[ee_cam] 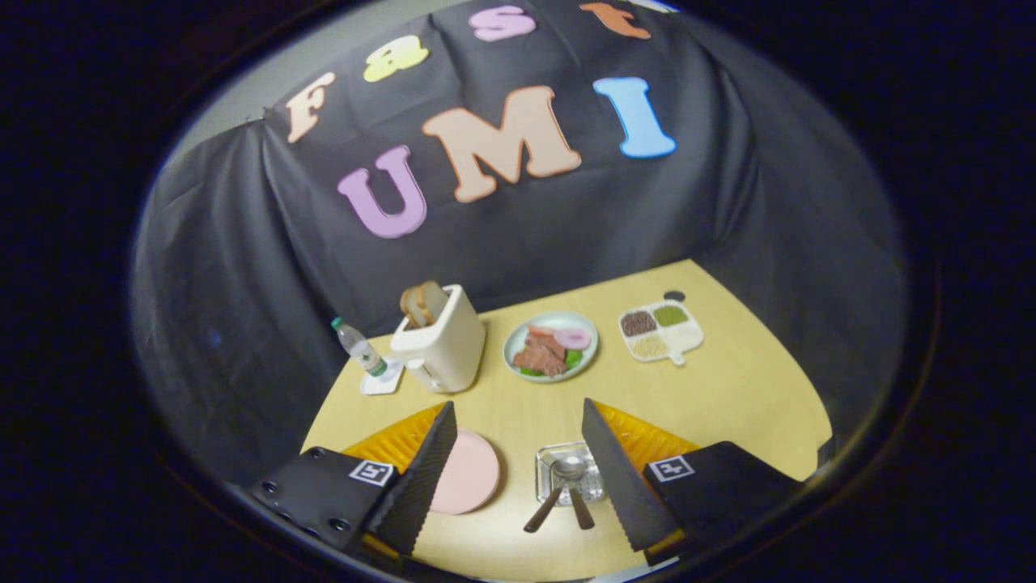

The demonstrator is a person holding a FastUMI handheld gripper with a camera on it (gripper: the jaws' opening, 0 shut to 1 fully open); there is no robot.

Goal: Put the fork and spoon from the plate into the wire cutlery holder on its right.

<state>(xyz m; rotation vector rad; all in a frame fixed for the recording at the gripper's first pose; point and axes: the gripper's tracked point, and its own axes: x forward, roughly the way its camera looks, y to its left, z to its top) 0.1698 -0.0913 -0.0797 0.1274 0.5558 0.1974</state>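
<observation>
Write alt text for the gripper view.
The open tool hangs above a wooden table, fingers empty; the fork and spoon stand in the wire cutlery holder beside an empty pink plate. Beyond: toaster, food plate, divided tray, water bottle.

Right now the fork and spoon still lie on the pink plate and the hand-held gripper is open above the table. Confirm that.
Not quite. The gripper view shows the fork and spoon already in the wire cutlery holder, handles sticking out, and the pink plate bare. The rest holds: the hand-held gripper is open above the table.
</observation>
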